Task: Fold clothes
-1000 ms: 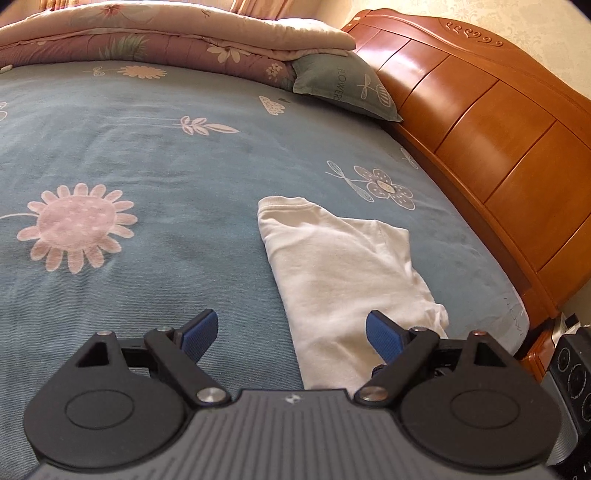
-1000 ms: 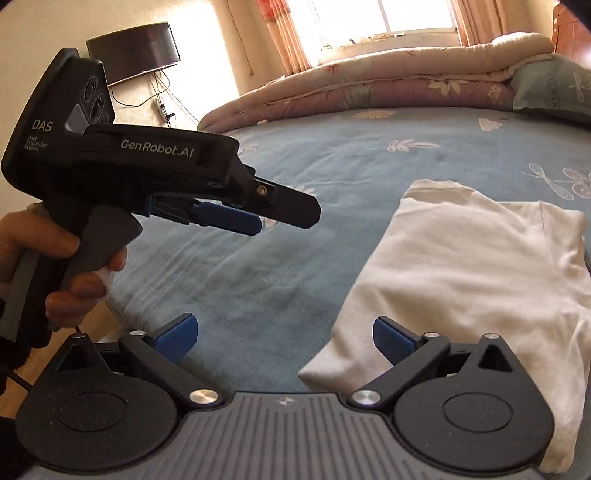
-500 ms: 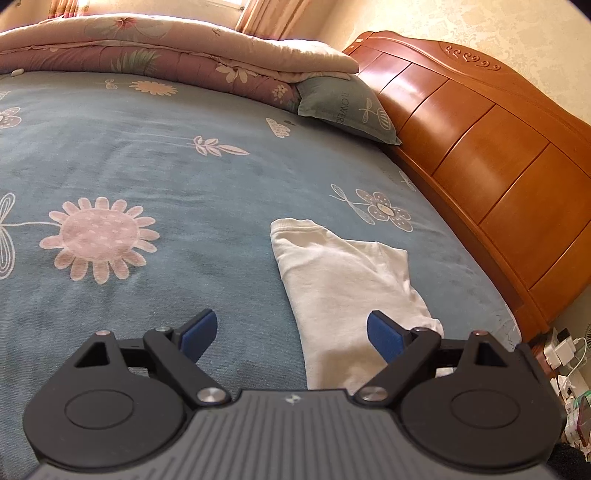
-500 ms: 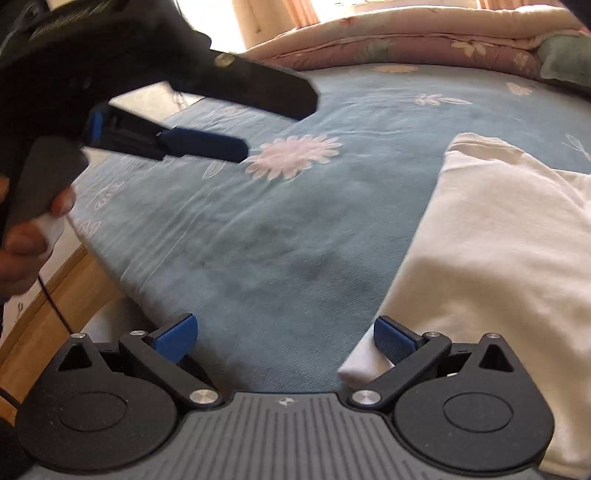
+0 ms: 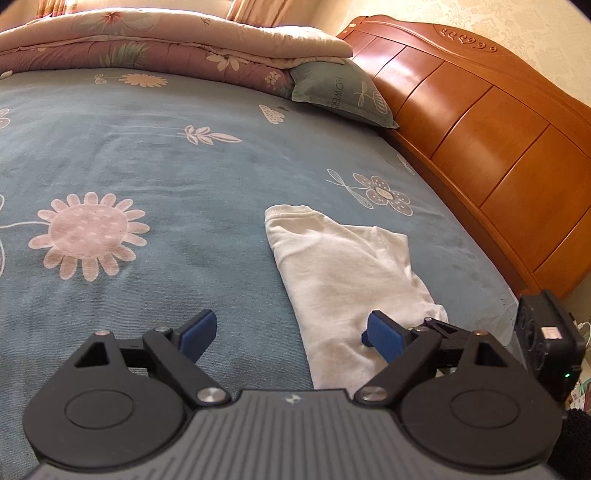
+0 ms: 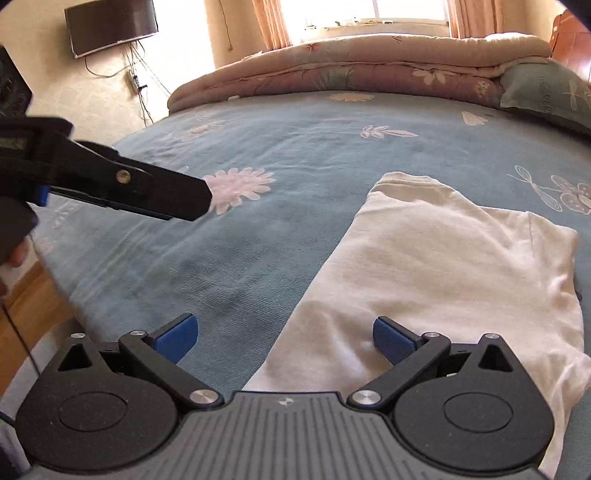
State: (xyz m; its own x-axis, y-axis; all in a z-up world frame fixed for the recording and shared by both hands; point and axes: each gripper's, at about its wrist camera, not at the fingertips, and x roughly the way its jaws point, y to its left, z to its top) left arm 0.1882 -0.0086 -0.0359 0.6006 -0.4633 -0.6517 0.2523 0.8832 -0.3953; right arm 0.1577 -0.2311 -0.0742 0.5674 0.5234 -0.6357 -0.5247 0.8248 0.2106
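The left gripper hangs spread and empty above the blue bedsheet. Right of it, the white T-shirt lies partly folded; soft and limp, it likely wants pinching at a doubled edge. The right gripper, also spread, hovers over its near hem.

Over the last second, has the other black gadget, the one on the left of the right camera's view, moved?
Yes. In the right wrist view, the left gripper has dropped and now reaches across the pink flower on the bedsheet, instead of sitting up near the wall television.

My right gripper hangs jaws apart over the white shirt's near edge on the bed.
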